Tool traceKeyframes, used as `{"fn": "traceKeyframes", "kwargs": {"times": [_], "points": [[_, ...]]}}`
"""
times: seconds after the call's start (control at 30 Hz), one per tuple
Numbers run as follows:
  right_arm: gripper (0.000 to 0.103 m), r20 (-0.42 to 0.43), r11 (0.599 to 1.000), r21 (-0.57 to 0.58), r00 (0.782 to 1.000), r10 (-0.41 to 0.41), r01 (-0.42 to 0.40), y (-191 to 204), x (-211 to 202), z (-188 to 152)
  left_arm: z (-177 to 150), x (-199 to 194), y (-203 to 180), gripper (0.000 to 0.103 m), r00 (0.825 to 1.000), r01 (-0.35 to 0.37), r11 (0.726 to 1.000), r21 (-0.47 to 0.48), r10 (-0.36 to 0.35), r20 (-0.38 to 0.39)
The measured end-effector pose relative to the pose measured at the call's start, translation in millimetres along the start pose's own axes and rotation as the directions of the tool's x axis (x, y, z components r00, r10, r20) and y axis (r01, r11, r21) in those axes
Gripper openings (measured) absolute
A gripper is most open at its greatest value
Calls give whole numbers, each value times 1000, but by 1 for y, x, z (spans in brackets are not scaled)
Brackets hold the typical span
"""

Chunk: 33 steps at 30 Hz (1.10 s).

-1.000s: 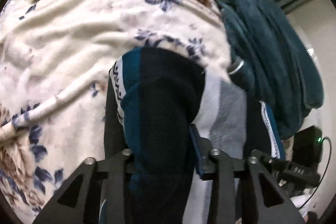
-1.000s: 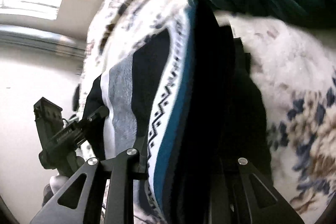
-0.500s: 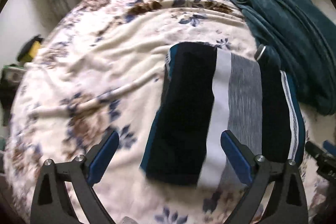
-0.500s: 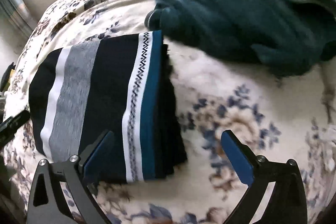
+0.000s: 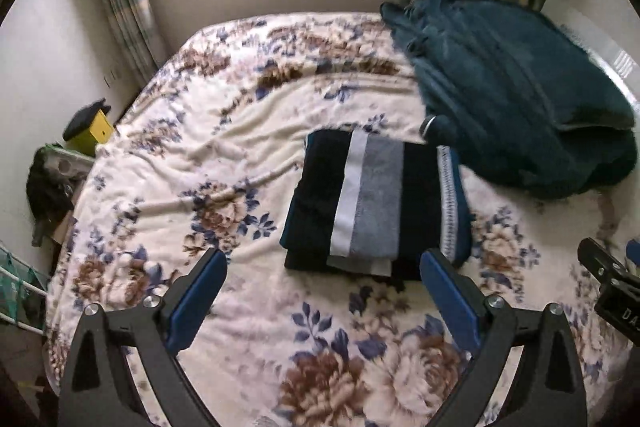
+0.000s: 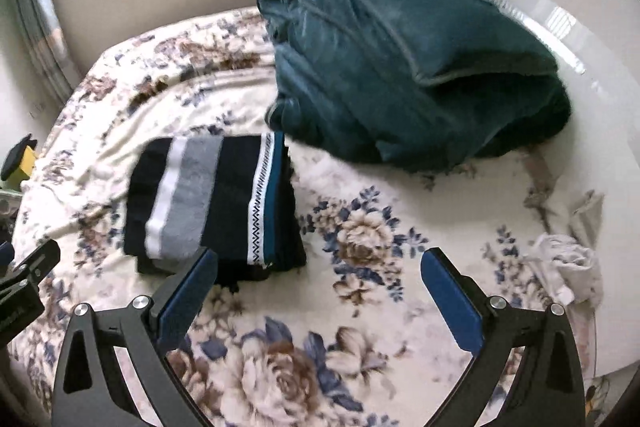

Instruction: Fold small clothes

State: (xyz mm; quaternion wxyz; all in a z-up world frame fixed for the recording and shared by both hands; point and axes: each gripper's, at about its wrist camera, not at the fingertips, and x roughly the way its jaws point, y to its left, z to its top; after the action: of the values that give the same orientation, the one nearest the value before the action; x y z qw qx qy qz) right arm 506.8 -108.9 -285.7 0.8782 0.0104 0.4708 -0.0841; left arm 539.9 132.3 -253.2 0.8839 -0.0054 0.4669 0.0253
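Left wrist view: the left gripper (image 5: 322,267) hangs above the floral blanket (image 5: 224,155), jaws spread wide with nothing between them. The folded striped garment (image 5: 376,199) lies flat on the blanket just ahead of the fingertips, dark with white and grey bands and a teal patterned edge on its right. Past it, touching its far right corner, a heap of teal bedding (image 5: 520,95). This side alone shows the yellow-and-black object (image 5: 90,125) off the bed's left edge, and a sliver of the other gripper's body at far right.

Right wrist view: the right gripper (image 6: 320,267) is also spread wide, holding nothing. Here the folded striped garment (image 6: 212,199) sits left of centre, its near edge just beyond the left fingertip. The teal bedding (image 6: 408,67) looms large, and only this camera catches a crumpled pale cloth (image 6: 568,267) near the blanket's (image 6: 380,307) right edge.
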Motion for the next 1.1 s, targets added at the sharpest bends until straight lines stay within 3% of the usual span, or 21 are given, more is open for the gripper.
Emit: {"fn": "traceKeyframes", "kwargs": {"times": [0.27, 0.6, 0.8, 1.1], "points": [[103, 122, 999, -34, 992, 18, -13, -23, -153, -15, -18, -110, -12, 99, 998, 29, 1000, 3, -29, 54], [103, 220, 996, -74, 973, 70, -55, -50, -300, -40, -40, -227, -11, 99, 991, 39, 999, -12, -38, 127], [103, 248, 994, -73, 964, 100, -85, -65, -350, -55, -54, -281, -11, 99, 983, 23, 1000, -18, -19, 183], [103, 266, 991, -101, 957, 116, -92, -74, -381, -71, -70, -307, -12, 103, 981, 17, 999, -34, -10, 192]]}}
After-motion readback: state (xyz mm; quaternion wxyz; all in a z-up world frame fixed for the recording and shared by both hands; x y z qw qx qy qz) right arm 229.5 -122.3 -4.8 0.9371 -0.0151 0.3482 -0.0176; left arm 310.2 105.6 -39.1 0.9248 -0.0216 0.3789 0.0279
